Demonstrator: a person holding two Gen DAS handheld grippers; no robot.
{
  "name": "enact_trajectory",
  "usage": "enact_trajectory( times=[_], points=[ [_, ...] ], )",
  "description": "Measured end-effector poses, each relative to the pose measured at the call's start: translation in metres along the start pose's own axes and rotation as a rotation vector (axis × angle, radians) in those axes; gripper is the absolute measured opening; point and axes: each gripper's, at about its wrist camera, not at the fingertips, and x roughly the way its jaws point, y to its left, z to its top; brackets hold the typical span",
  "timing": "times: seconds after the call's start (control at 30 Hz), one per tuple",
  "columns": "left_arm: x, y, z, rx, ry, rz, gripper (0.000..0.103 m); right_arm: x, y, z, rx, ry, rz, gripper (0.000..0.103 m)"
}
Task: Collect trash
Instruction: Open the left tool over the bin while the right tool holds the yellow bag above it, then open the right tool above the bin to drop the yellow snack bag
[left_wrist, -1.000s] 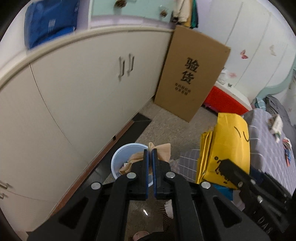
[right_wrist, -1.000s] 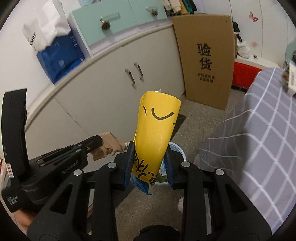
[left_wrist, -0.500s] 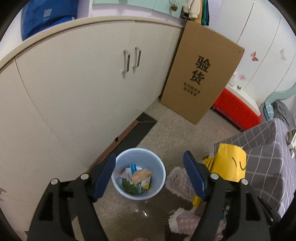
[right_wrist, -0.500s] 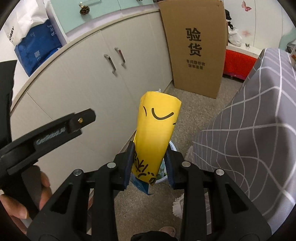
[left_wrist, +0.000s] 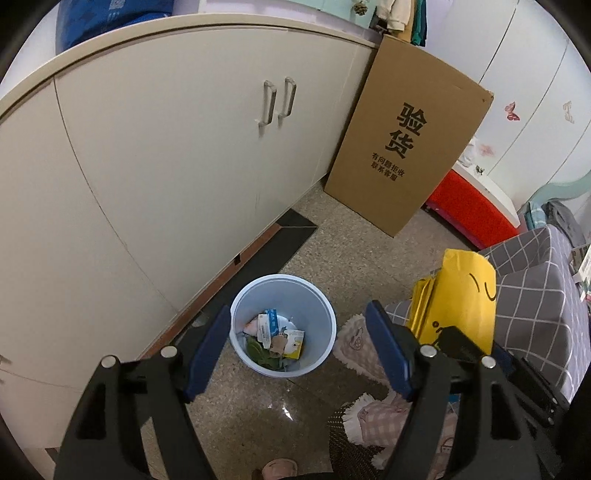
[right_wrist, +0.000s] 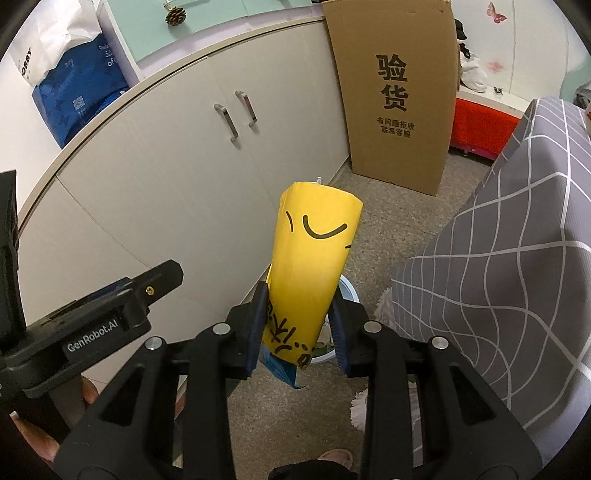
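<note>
Presently: yellow paper bag (right_wrist: 314, 266) clamped in right gripper (right_wrist: 297, 332), above the round pale-blue plastic bin (left_wrist: 282, 326).

The curled bag is pinched at its lower end. The left gripper (left_wrist: 295, 345) is spread wide, empty, framing the bin, which holds mixed wrappers (left_wrist: 275, 338) on the speckled floor (left_wrist: 354, 254).

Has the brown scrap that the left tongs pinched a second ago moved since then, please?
Yes. The left tongs, which have just been opening, stand empty, and the brown scrap now lies inside the blue bin, below the rim it once stood above.
</note>
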Motion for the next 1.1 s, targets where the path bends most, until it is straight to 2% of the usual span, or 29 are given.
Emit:
enact_trajectory(
  times=[0.33, 0.47, 0.57, 0.6, 0.7, 0.73, 0.8, 1.1],
  points=[
    [0.007, 0.028, -0.001, -0.067, 0.014, 0.027, 0.074, 0.005, 0.014, 0.009, -0.029, -0.023, 0.012, 0.033],
    [0.003, 0.041, 0.002, -0.106, -0.017, 0.079, 0.074, 0.012, 0.023, 0.017, -0.049, -0.049, 0.023, 0.035],
    [0.003, 0.049, 0.005, -0.129, -0.026, 0.099, 0.074, 0.022, 0.029, 0.025, -0.058, -0.089, 0.026, 0.05],
    [0.004, 0.051, 0.005, -0.134, -0.022, 0.1, 0.074, 0.027, 0.032, 0.029, -0.072, -0.083, 0.031, 0.062],
    [0.005, 0.053, 0.006, -0.137, -0.018, 0.103, 0.074, 0.033, 0.034, 0.033, -0.074, -0.065, 0.027, 0.066],
    [0.004, 0.052, 0.006, -0.136, -0.02, 0.104, 0.074, 0.033, 0.034, 0.033, -0.072, -0.063, 0.028, 0.071],
    [0.003, 0.051, 0.007, -0.135, -0.023, 0.104, 0.074, 0.028, 0.035, 0.031, -0.079, -0.068, 0.027, 0.074],
    [-0.015, 0.039, 0.007, -0.112, -0.05, 0.09, 0.074, 0.005, 0.023, 0.024, -0.039, -0.063, 0.007, 0.075]
  ],
)
